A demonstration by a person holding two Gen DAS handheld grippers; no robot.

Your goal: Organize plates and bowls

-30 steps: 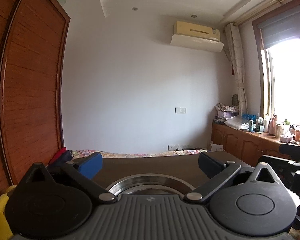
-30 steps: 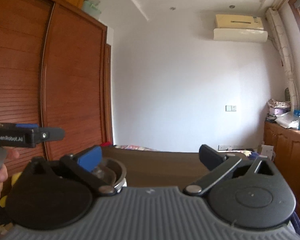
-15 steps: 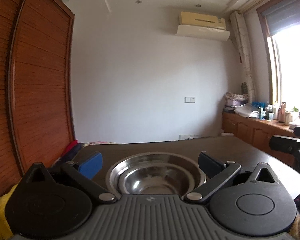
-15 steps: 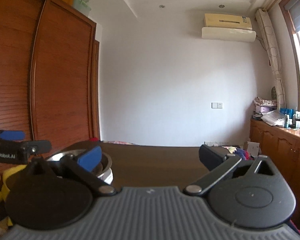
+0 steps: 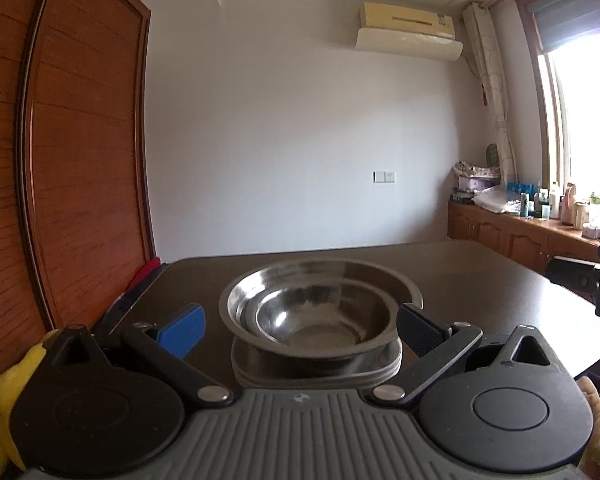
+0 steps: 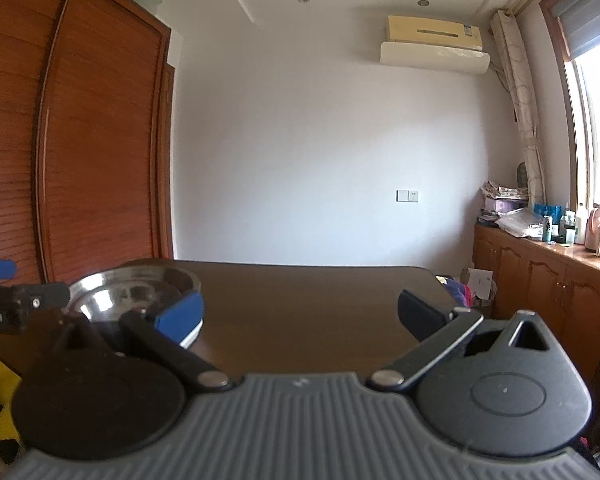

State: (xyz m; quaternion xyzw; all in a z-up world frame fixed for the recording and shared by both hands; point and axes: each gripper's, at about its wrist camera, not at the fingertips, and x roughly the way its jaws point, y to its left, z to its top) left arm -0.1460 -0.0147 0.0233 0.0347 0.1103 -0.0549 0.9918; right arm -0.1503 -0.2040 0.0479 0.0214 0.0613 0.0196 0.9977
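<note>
Steel bowls (image 5: pixel 312 316) sit nested on a stack of plates (image 5: pixel 316 368) on the dark wooden table (image 5: pixel 480 280). My left gripper (image 5: pixel 300 332) is open, with the stack directly ahead between its blue and black fingers, apart from both. In the right wrist view the same bowls (image 6: pixel 132 292) lie at the left, partly behind the blue finger. My right gripper (image 6: pixel 300 316) is open over bare table (image 6: pixel 308 300) with nothing between its fingers. The left gripper's body (image 6: pixel 16 304) shows at that view's left edge.
A tall wooden wardrobe (image 5: pixel 60 180) stands along the left. Low cabinets (image 6: pixel 548 280) with bottles and clutter run under the window at right. A yellow item (image 5: pixel 8 396) sits at the near left, below the table edge. The right gripper's body (image 5: pixel 596 276) shows at the right edge.
Both views have tilted downward and risen: the table top and the bowl stack now show far more fully. The stack has come into full sight between my left fingers. Both grippers stayed open.
</note>
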